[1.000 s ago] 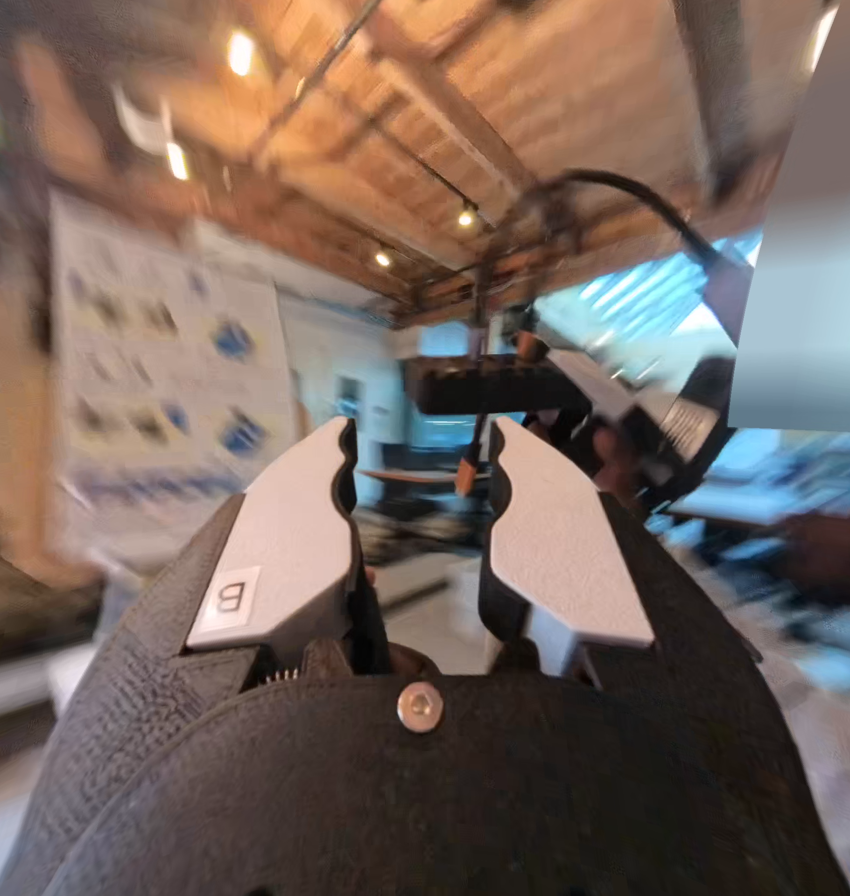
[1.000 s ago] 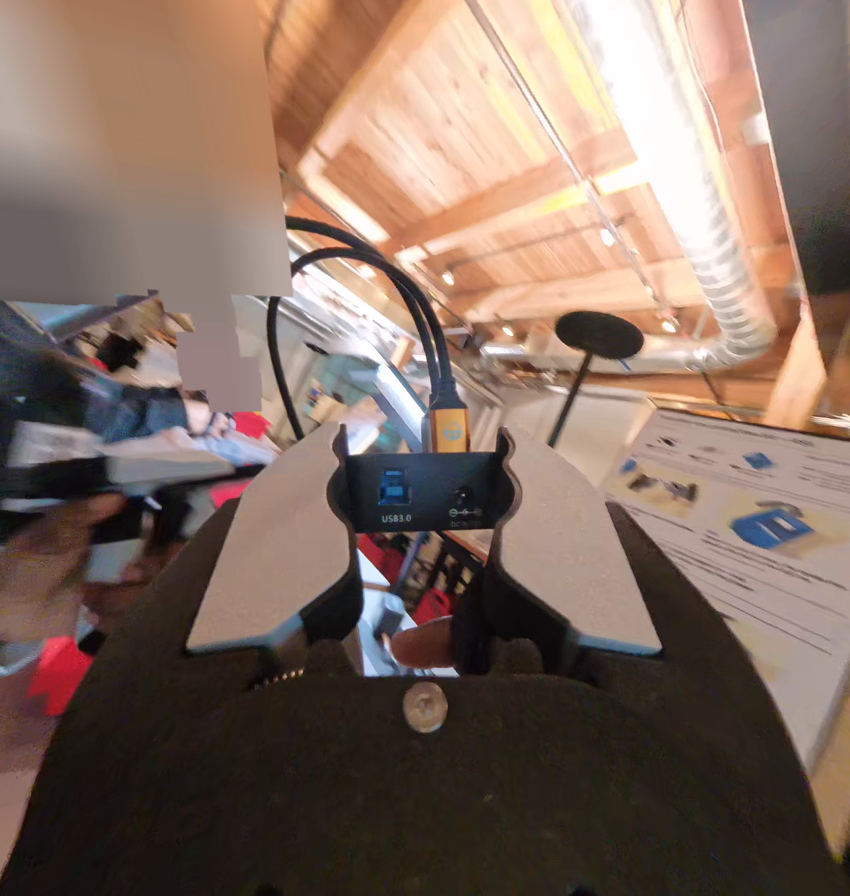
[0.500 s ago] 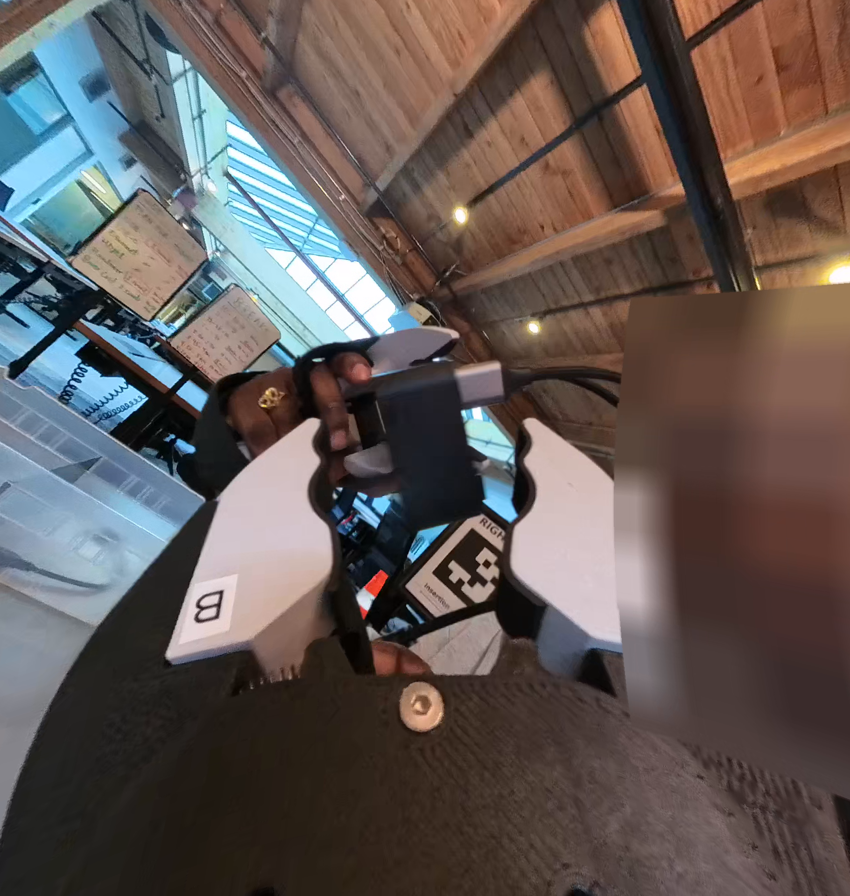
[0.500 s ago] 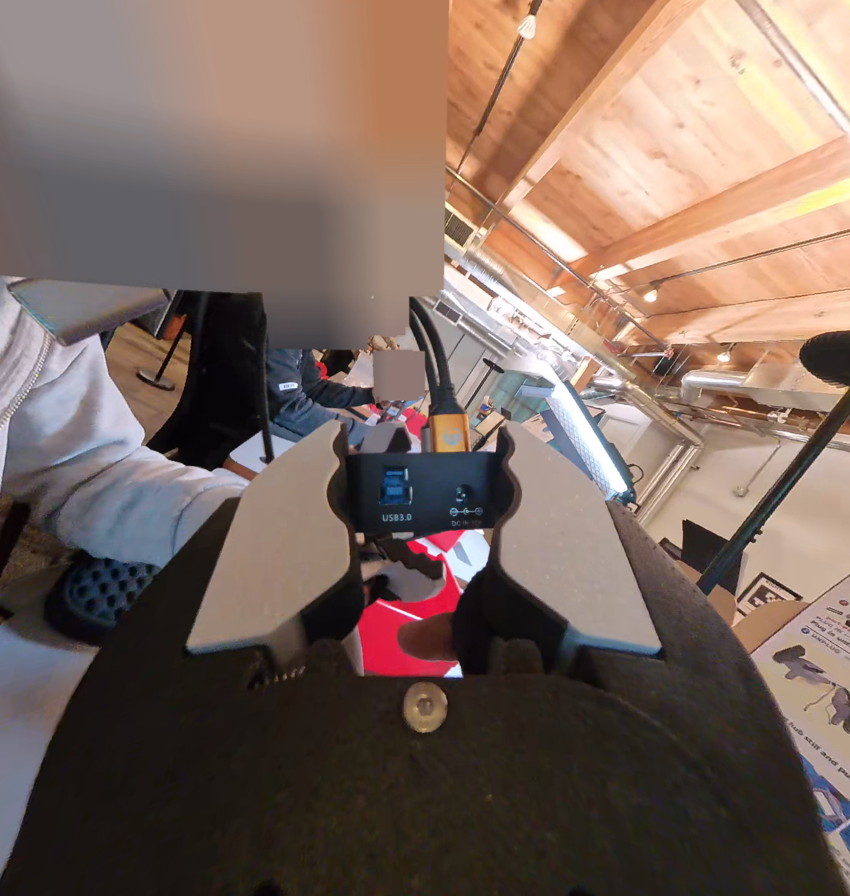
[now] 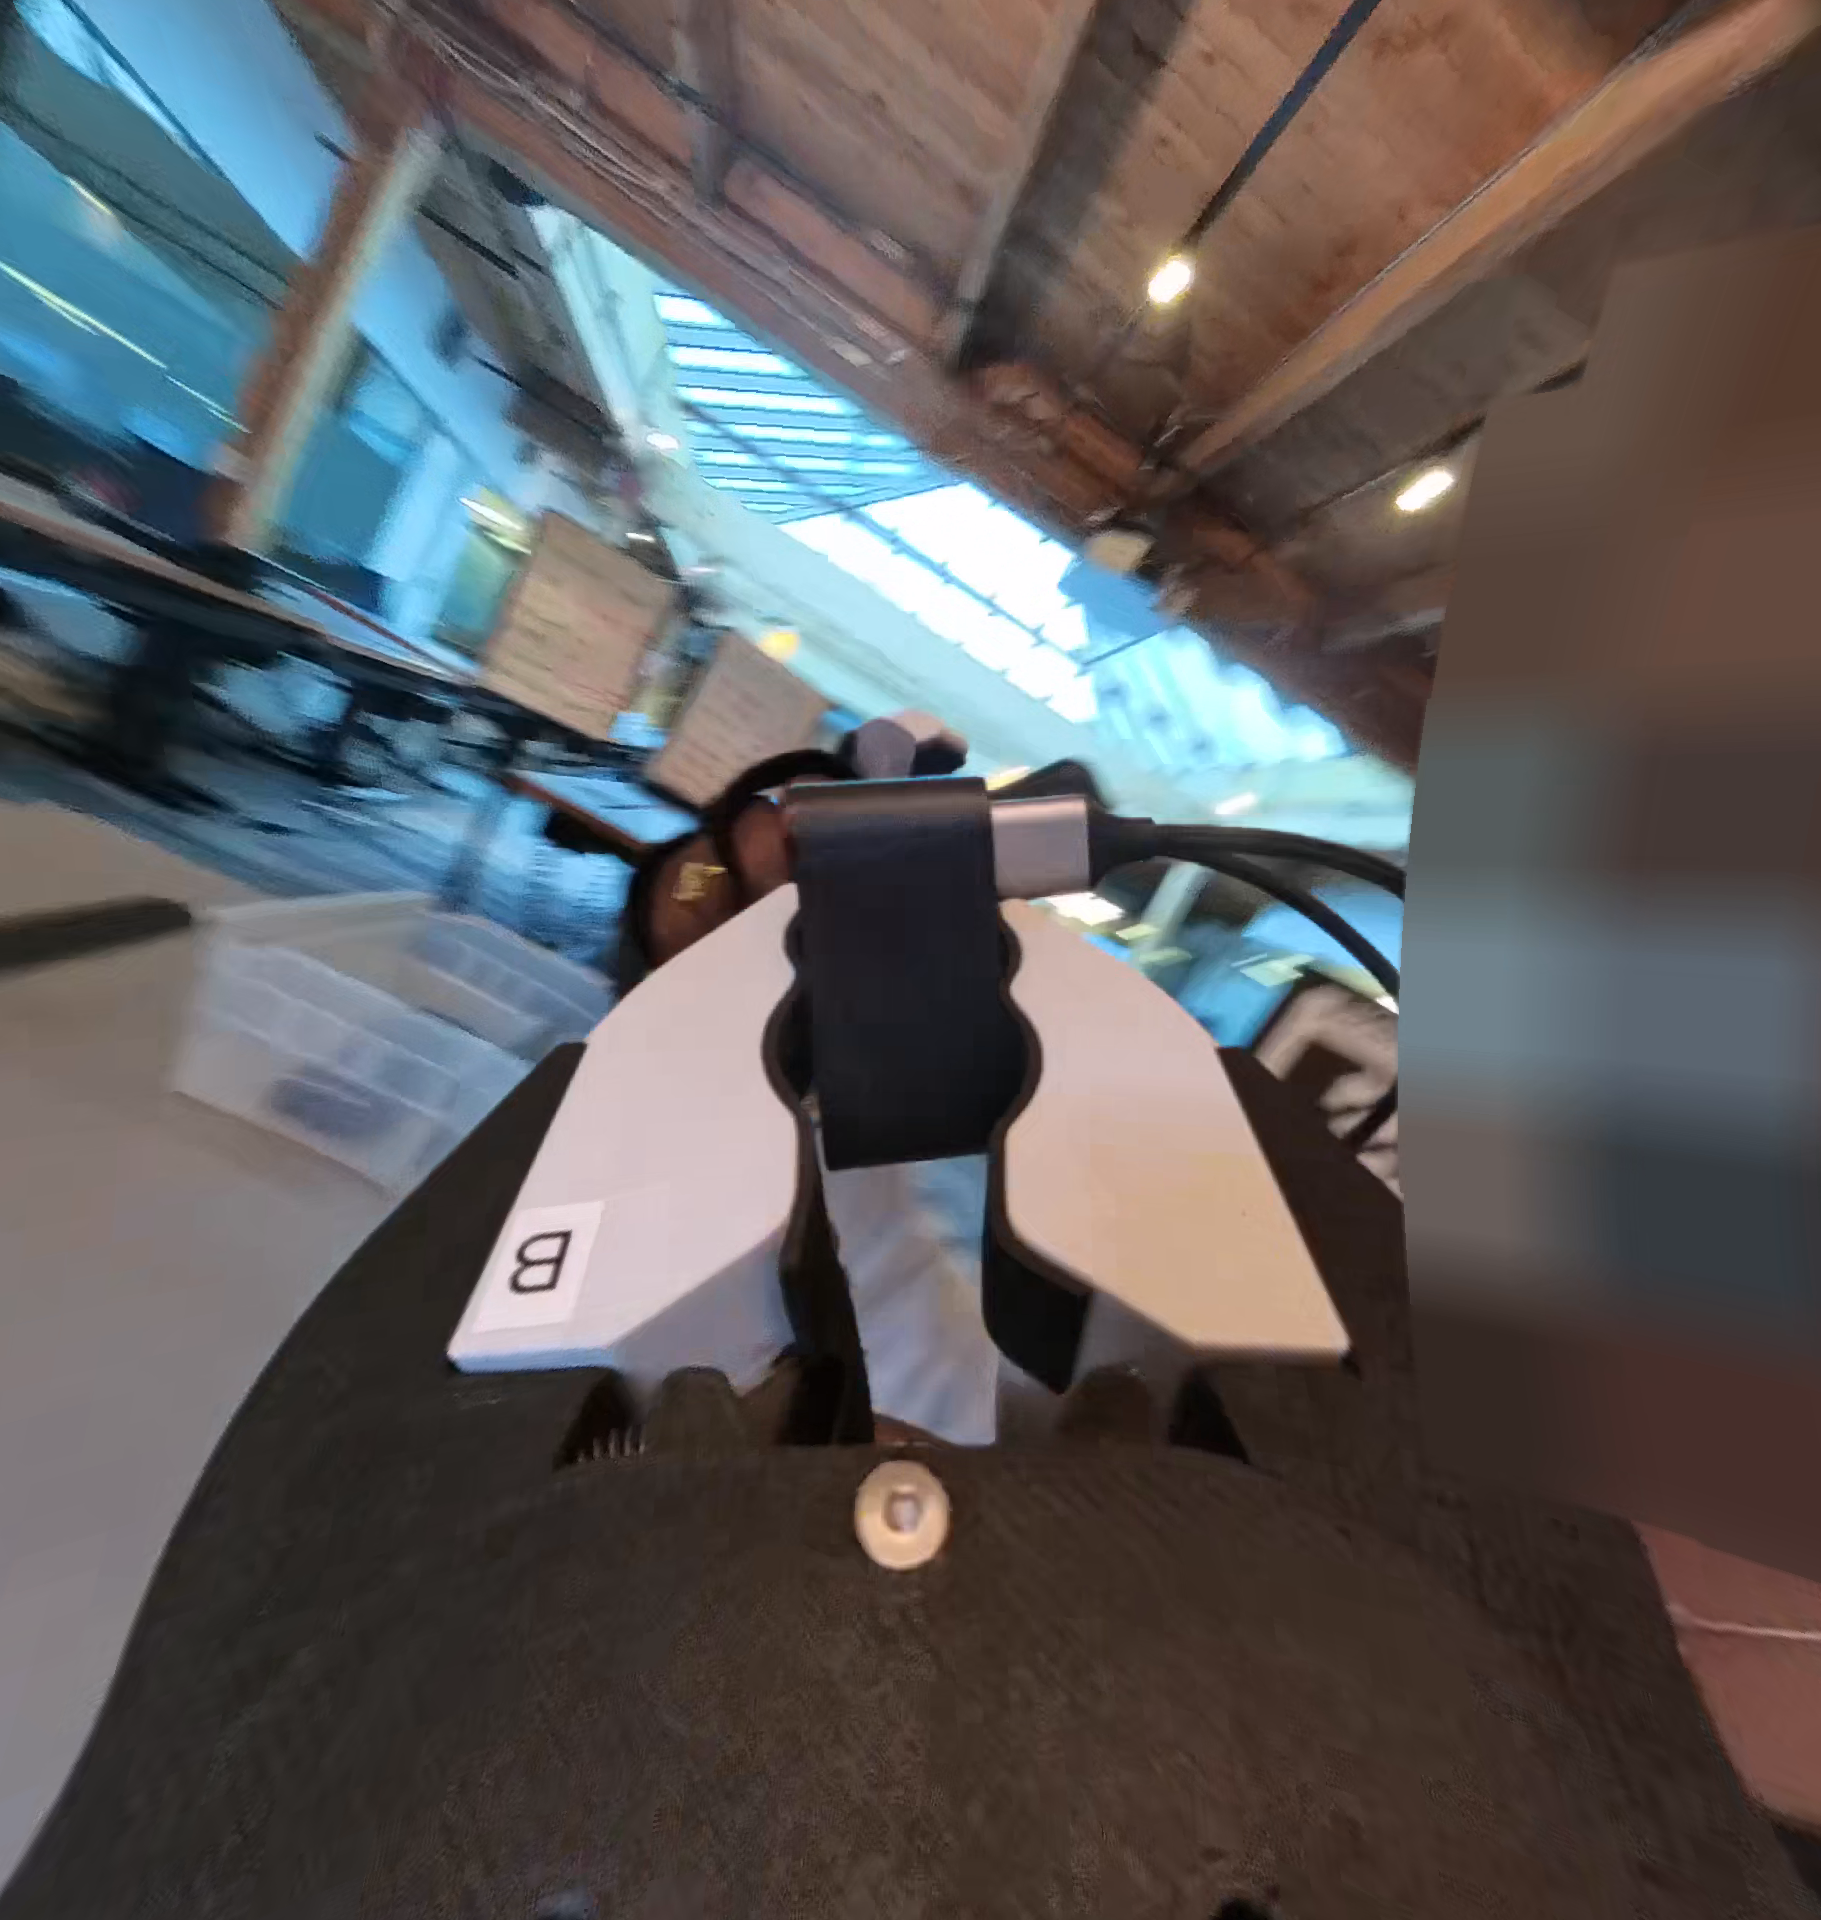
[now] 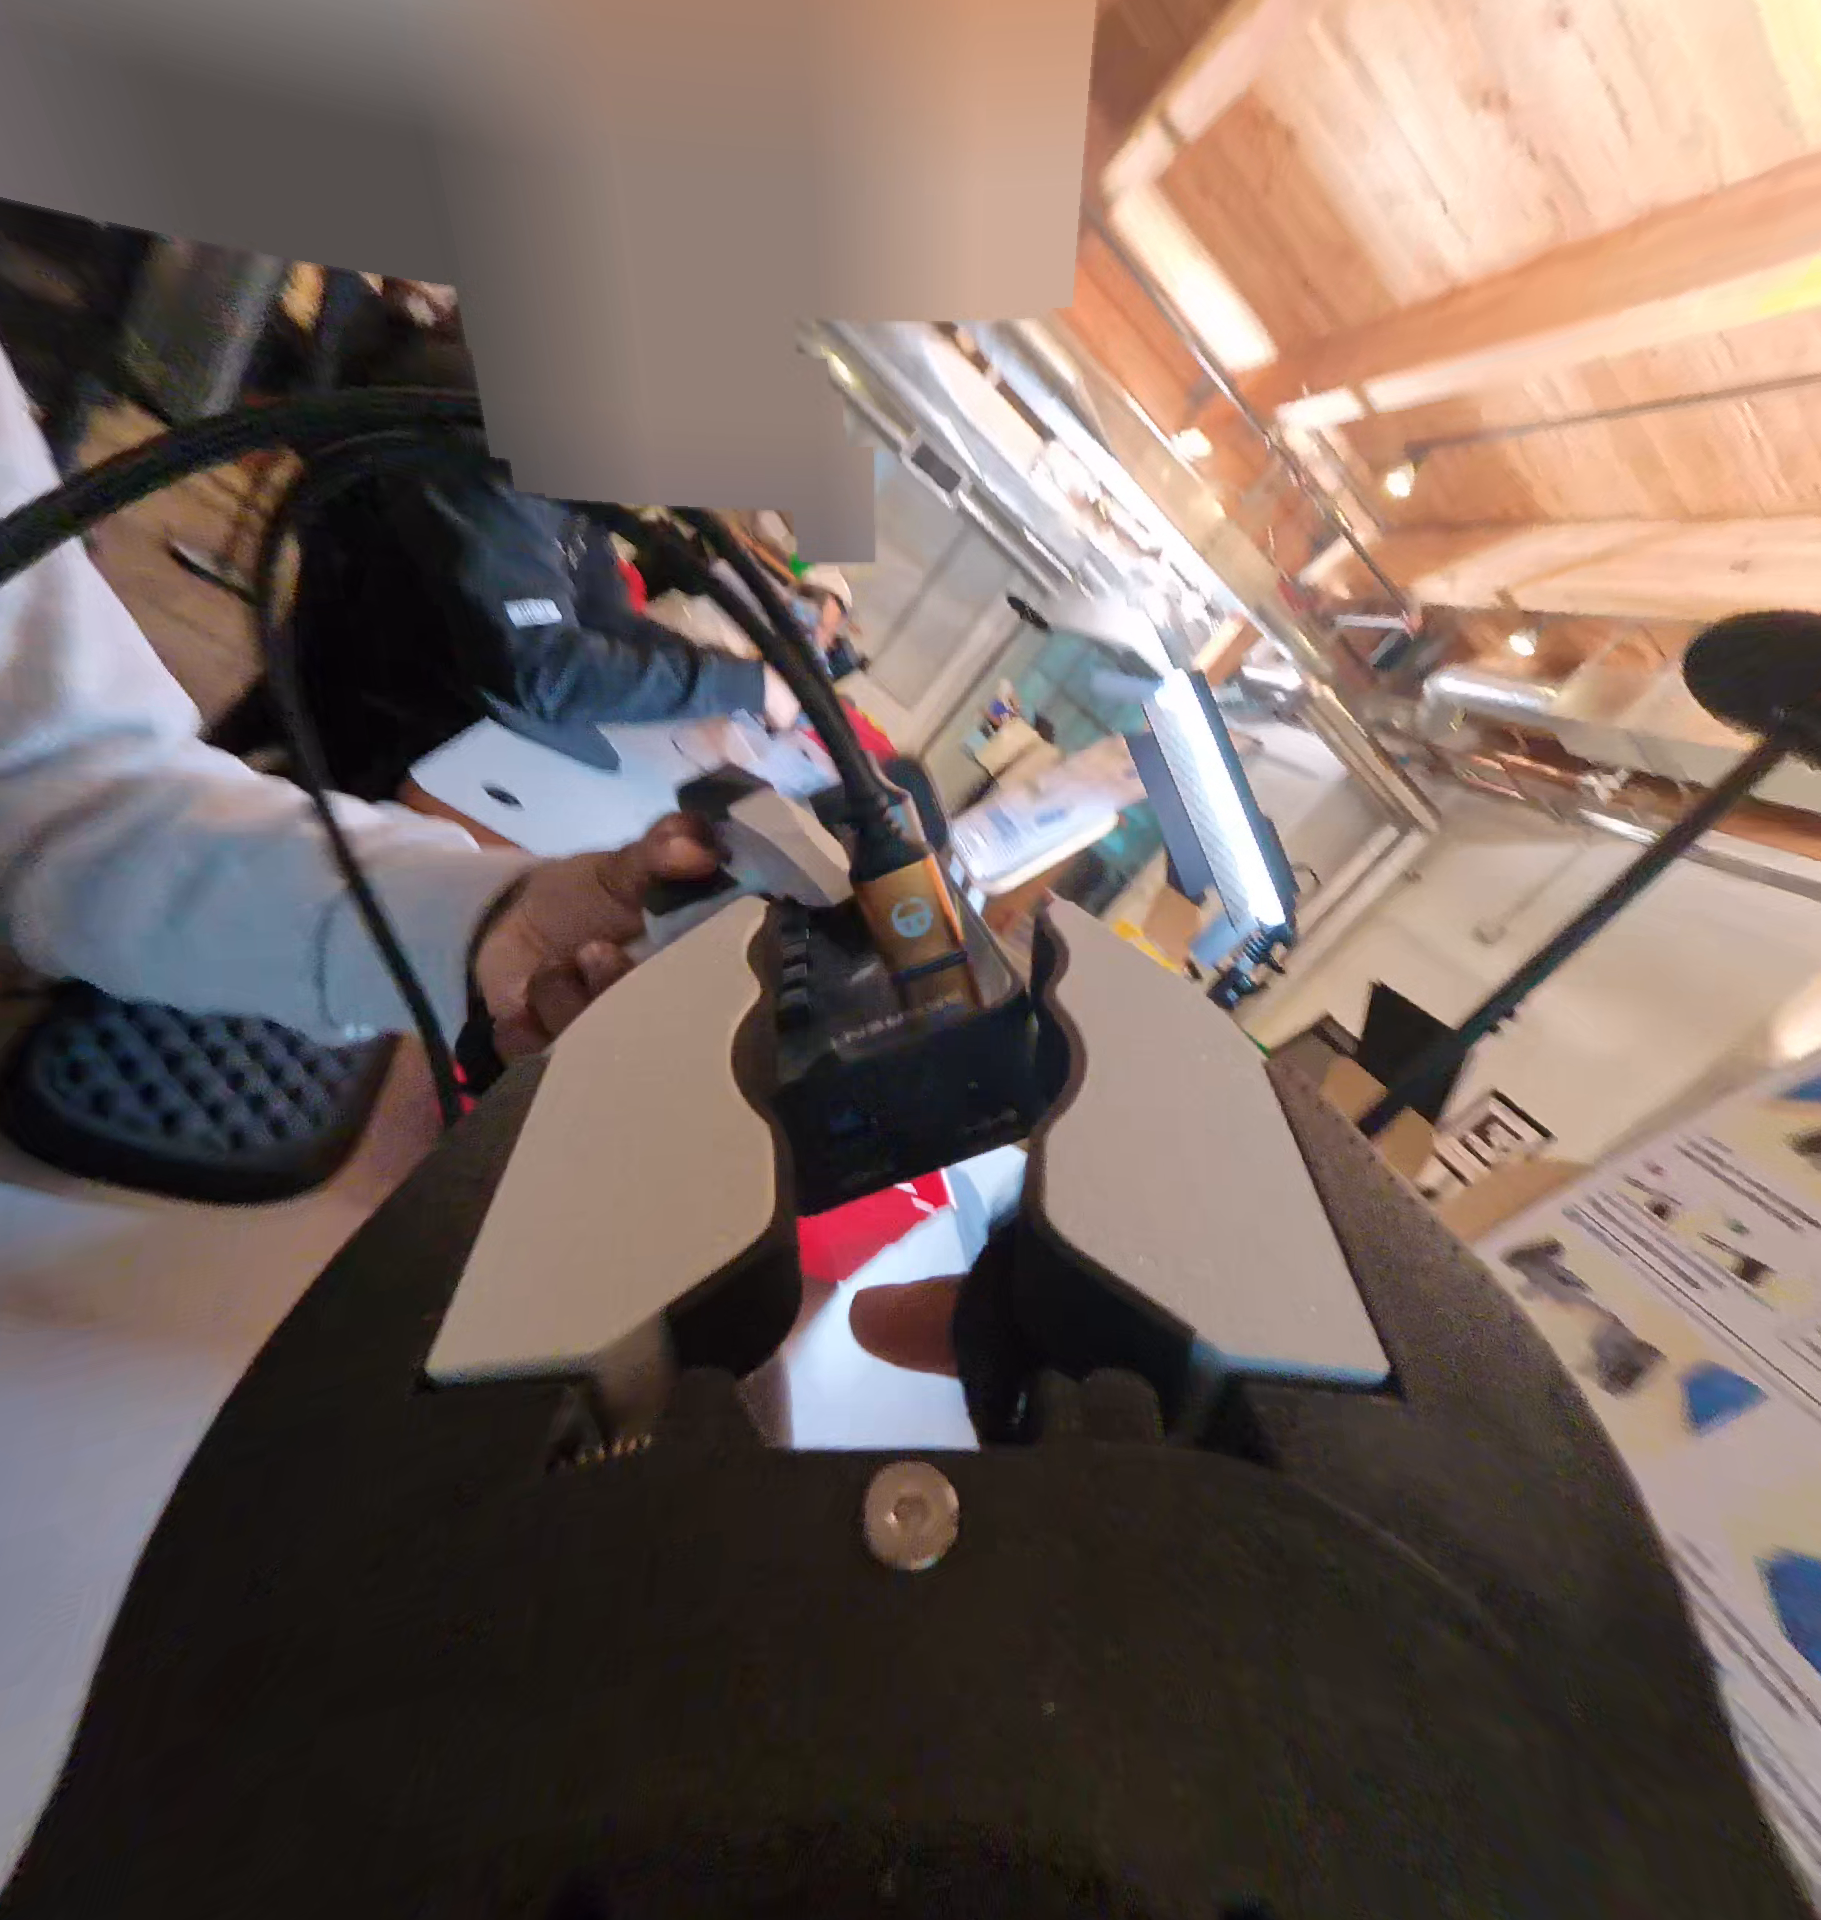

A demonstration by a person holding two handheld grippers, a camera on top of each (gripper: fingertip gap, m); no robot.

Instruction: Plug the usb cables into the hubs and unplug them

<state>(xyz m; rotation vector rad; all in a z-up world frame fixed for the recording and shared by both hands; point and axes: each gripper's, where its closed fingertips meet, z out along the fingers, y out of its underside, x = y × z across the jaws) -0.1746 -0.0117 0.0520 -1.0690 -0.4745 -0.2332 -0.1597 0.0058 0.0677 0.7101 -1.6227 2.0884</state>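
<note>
Left claw: held up in the air and tilted toward the wooden ceiling. Its two pale fingers were clamped on the dark hub, which stood on end between them, its upper end rising above the fingertips. A silver-ended plug sat in the hub's top right side, with black cables running off to the right. A hand showed just behind the hub; blur hid what it held. A clear plastic bin lay on the white table at left.

Right claw: also raised, angled up and forward. Its fingers were closed on the near end of a black hub, gripping it by both sides, the hub's length running away from the camera. An orange plug stood in the hub's top face, leaning slightly left, its black cable arching up and to the left. Just beyond the hub, a hand in a pale sleeve held the other claw against the hub's far end. A printed sheet lay at lower right.
</note>
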